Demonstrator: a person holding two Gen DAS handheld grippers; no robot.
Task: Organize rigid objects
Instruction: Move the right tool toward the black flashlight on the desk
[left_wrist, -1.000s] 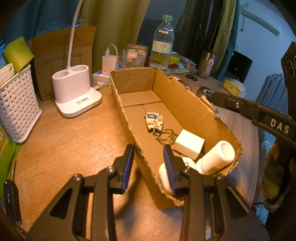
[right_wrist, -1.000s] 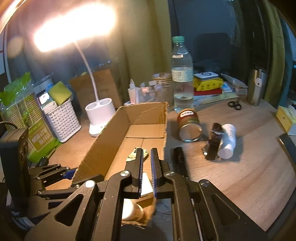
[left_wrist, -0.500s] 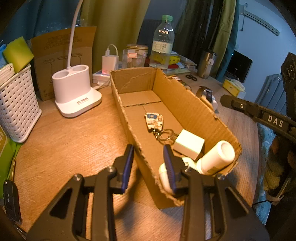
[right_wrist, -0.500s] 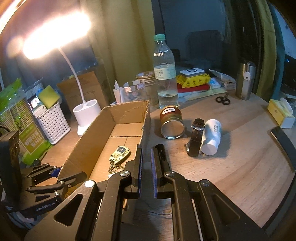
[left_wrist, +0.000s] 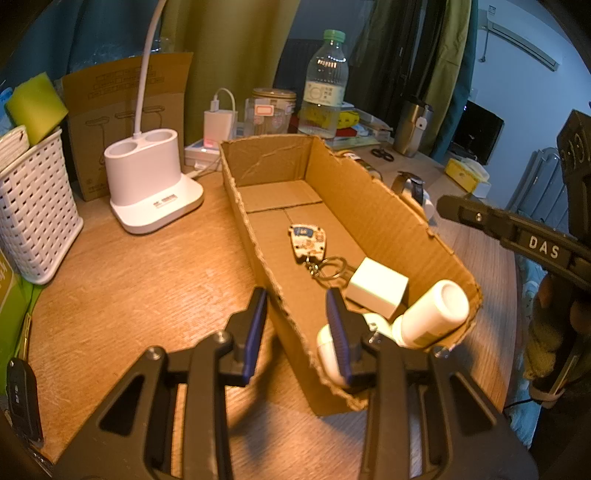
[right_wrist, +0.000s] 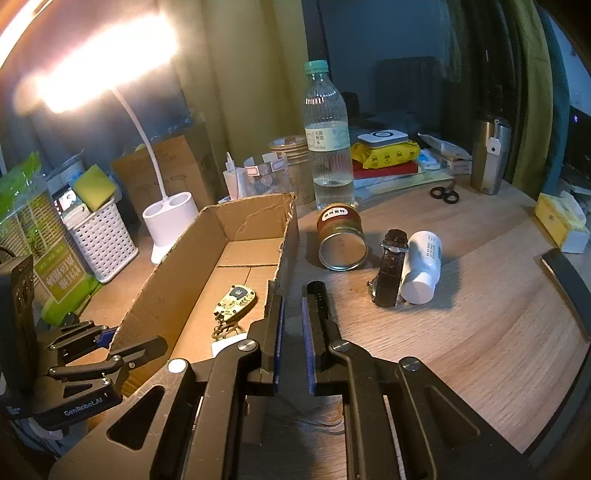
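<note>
Left gripper (left_wrist: 295, 328): fingers clamped on the near end of the cardboard box's left wall, one finger outside, one inside.
Right gripper (right_wrist: 291, 332): fingers nearly together, nothing between them, held just outside the box's right wall.
Cardboard box (left_wrist: 391, 225): open-topped, on the wooden surface (left_wrist: 129, 288); long axis runs from the grippers away toward the water bottle.
White bottle (left_wrist: 436, 314): in the box's near corner, lying tilted, its flat end up toward the right wall.
White cube (left_wrist: 378, 288): inside the box, just beyond that bottle.
Key fob (left_wrist: 307, 240): mid-box, ring end toward the grippers.
Black torch (right_wrist: 318, 295): outside the right wall, lying parallel to it.
Watch (right_wrist: 389, 266): further right of the box, touching a second white bottle (right_wrist: 421, 266).
Tin (right_wrist: 341, 236): on its side, beyond the torch.
Water bottle (right_wrist: 327, 140): upright past the box's far end.
</note>
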